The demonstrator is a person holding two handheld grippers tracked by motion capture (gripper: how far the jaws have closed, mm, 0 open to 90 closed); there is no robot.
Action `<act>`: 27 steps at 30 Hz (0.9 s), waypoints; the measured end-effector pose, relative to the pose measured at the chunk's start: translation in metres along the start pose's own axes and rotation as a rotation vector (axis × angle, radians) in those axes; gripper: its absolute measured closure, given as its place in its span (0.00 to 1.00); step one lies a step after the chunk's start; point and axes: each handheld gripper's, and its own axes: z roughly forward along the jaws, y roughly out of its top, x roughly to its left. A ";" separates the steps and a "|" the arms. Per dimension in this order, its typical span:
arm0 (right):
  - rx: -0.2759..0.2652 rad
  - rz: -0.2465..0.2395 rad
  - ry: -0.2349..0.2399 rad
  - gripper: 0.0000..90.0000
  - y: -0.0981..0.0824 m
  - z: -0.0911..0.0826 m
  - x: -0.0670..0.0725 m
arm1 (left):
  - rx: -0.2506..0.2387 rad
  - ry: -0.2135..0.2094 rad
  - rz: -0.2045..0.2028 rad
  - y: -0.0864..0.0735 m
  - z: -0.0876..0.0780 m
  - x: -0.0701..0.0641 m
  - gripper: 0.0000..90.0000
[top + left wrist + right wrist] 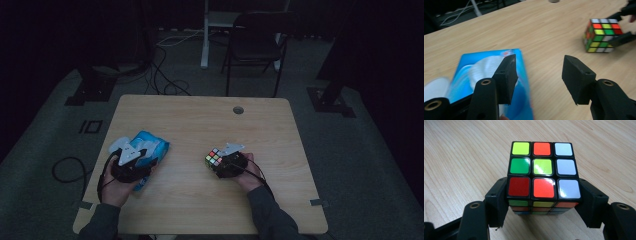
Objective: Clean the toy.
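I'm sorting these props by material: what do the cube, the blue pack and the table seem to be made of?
Cube: hard glossy plastic, judging by the shiny coloured tiles in a black frame. Blue pack: probably soft plastic film, with a smooth printed surface and a slight sheen. Table: light wood grain with a matte finish, possibly laminate rather than solid wood.

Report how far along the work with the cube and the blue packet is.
Done: the right gripper has its jaws clamped on the puzzle cube, which sits on the wooden table. In hand: the left gripper stands open above the table, the blue packet lying beside and under one jaw, not gripped. Left: probably moving the cube, and the packet remains loose.
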 end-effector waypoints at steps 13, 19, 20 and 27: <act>-0.003 -0.011 0.010 0.38 0.000 0.002 0.004 | 0.108 0.169 0.009 -0.013 0.019 0.024 0.55; -0.006 -0.008 0.010 0.38 -0.001 0.002 0.003 | 0.160 0.167 -0.013 -0.012 0.027 0.031 0.86; -0.006 -0.005 0.011 0.38 -0.001 0.002 0.003 | 0.157 0.161 -0.015 -0.011 0.027 0.031 0.92; -0.010 -0.003 0.007 0.38 0.000 0.001 0.003 | 0.094 0.129 -0.012 0.006 0.018 0.024 0.99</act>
